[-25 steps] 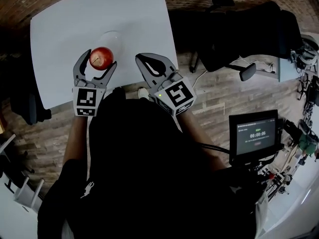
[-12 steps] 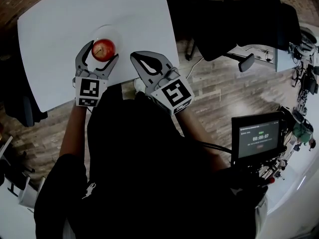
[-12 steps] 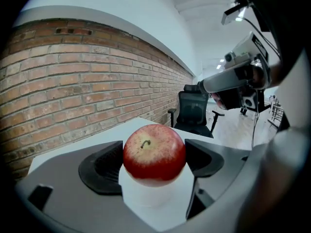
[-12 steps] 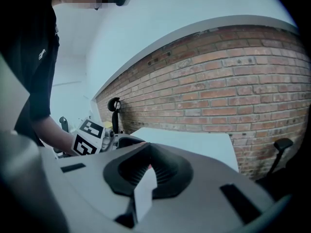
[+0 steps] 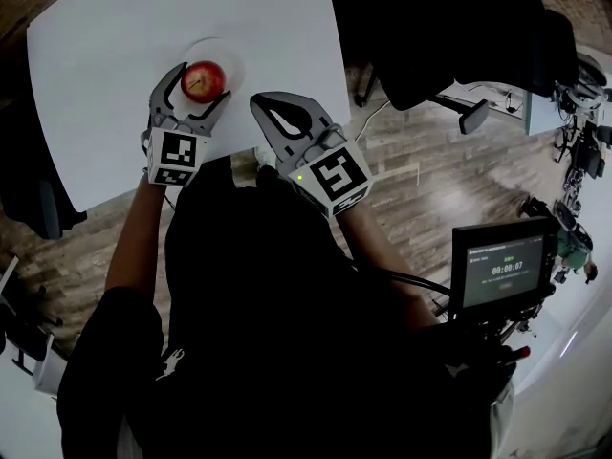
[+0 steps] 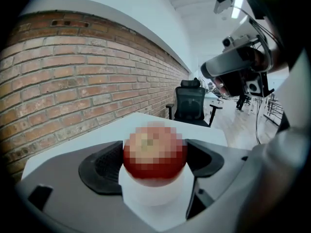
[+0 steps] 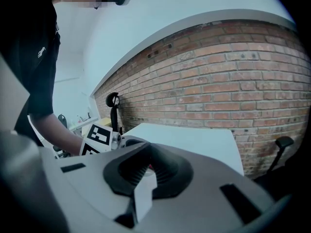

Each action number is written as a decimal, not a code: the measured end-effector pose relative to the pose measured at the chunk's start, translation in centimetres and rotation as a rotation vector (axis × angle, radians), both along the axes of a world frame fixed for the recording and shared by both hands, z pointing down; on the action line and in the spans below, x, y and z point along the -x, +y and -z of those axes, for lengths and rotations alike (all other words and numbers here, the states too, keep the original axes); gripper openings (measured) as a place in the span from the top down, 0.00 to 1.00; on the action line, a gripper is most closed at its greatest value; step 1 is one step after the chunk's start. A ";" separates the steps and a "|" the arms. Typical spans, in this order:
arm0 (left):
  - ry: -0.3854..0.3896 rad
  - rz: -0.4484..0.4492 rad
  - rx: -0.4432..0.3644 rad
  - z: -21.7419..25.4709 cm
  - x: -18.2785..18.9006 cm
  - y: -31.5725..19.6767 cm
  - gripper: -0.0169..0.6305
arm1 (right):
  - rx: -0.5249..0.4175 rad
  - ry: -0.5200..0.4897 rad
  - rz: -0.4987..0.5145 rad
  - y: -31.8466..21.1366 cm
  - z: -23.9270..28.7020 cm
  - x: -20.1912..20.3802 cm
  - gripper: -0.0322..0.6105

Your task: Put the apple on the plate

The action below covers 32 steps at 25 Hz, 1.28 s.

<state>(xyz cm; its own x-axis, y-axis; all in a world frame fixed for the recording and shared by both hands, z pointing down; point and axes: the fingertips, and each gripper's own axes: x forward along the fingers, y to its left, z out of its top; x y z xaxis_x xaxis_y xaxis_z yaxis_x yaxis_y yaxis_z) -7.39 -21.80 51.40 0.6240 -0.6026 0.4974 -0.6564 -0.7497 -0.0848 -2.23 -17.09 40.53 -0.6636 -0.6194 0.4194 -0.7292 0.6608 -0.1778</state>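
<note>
2 fingers [image 5: 161, 94] of the left gripper [image 5: 203, 84] clamp the apple [image 5: 202, 78] right over the plate [image 5: 232, 62] on the worktop [image 5: 115, 46]; beside the plate, the right gripper [image 5: 271, 113] has its fingers pressed together, empty.

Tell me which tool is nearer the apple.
Left. The left tool grips the apple between its jaws, over the plate. The right tool is shut and empty, to the apple's right and apart from it.

Brick wall [image 6: 73, 72], wooden floor [image 5: 430, 175].
</note>
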 end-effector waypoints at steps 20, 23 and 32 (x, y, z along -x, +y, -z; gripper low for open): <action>-0.046 -0.030 0.019 -4.0 -1.4 -0.8 0.35 | 0.056 0.023 -0.045 0.8 -1.3 -1.3 0.95; -0.050 -0.022 0.012 -4.2 -1.4 -1.0 0.35 | 0.060 0.024 -0.047 0.9 -1.3 -1.5 0.95; -0.087 -0.019 -0.009 -5.1 -1.6 -1.6 0.35 | 0.073 0.023 -0.059 1.3 -1.5 -1.8 0.95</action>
<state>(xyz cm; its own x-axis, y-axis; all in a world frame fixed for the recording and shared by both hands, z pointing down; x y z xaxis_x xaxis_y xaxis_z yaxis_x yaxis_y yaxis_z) -5.77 -23.35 56.46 0.5903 -0.5956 0.5448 -0.6318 -0.7610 -0.1474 -0.42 -15.80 42.05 -0.6167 -0.6242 0.4797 -0.7708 0.6025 -0.2070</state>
